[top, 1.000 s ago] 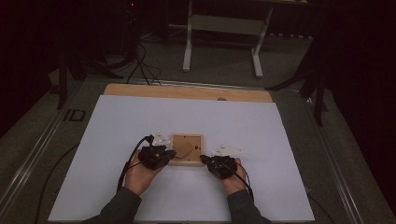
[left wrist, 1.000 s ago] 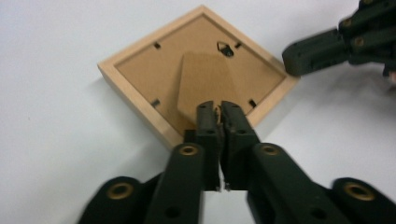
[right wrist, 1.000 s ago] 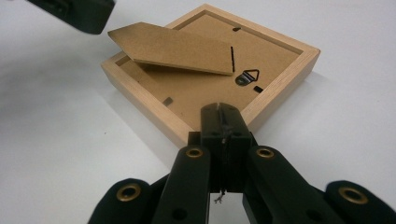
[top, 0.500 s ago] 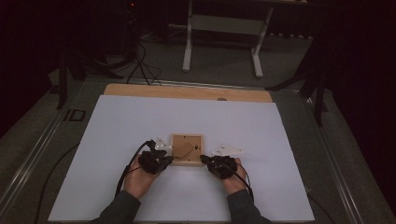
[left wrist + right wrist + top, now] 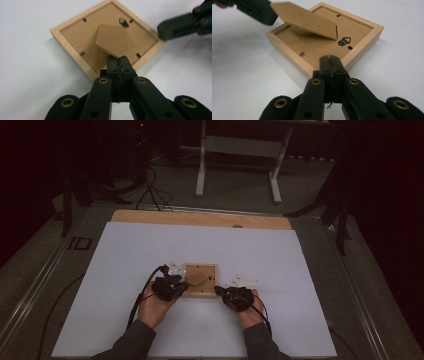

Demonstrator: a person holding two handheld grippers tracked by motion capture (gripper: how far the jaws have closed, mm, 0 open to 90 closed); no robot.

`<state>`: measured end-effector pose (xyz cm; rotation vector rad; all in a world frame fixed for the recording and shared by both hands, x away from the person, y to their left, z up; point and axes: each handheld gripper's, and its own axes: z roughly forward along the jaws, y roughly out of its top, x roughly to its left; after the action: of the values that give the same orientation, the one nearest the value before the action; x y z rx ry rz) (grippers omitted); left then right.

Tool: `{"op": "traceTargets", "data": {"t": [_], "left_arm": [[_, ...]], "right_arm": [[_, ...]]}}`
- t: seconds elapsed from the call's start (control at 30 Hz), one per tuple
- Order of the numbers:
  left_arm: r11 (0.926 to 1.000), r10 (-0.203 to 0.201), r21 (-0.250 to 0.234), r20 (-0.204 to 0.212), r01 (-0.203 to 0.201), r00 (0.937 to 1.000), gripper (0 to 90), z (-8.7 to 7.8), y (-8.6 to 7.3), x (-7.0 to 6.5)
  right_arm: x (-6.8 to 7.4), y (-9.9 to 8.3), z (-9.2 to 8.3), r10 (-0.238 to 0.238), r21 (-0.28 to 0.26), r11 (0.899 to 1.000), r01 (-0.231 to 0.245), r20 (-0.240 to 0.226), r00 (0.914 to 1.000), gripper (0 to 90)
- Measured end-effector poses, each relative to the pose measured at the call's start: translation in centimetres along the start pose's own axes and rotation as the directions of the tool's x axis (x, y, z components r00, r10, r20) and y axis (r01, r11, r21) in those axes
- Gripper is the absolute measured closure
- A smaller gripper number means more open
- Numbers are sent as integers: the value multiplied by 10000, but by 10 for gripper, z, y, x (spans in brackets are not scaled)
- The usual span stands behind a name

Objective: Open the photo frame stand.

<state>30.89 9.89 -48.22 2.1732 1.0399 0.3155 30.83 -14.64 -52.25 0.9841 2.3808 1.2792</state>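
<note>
Picture frame [image 5: 200, 280] face-down between 2 tools

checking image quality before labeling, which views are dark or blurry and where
High view: dim, surroundings near black, white sheet evenly lit. Left gripper view: picture frame sharp, the other gripper's tip at upper right soft. Right gripper view: raised stand flap blurred at upper left, soft shadow beside the frame.

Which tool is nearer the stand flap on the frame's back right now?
Left. The left tool has its shut tips right under the flap, apparently lifting its free edge. The right tool sits shut at the frame rim, short of the flap.
</note>
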Motion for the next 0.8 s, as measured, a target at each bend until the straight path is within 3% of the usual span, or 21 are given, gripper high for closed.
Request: {"op": "traceTargets", "data": {"t": [0.1, 0.27, 0.47, 0.53, 0.8], "left_arm": [[10000, -18, -86, -73, 17, 10000, 873, 0, 5, -1], [10000, 4, 9, 220, -4, 9998, 728, 3, 8, -2], [9987, -503, -26, 681, 506, 9964, 595, 5, 11, 0], [9984, -559, 29, 714, 558, 9959, 576, 7, 13, 1], [9897, -1429, 124, 1011, 1424, 9846, 528, 16, 17, 8]], "right_arm": [[0, 0, 0, -14, -6, 10000, 14, -1, 10000, 895], [0, 0, 0, -15, -2, 10000, 15, -18, 10000, 895], [0, 0, 0, -27, 0, 10000, 27, -8, 10000, 894], [0, 0, 0, -26, -1, 10000, 26, -6, 10000, 895], [0, 0, 0, -35, -5, 10000, 35, -17, 10000, 894]]}}
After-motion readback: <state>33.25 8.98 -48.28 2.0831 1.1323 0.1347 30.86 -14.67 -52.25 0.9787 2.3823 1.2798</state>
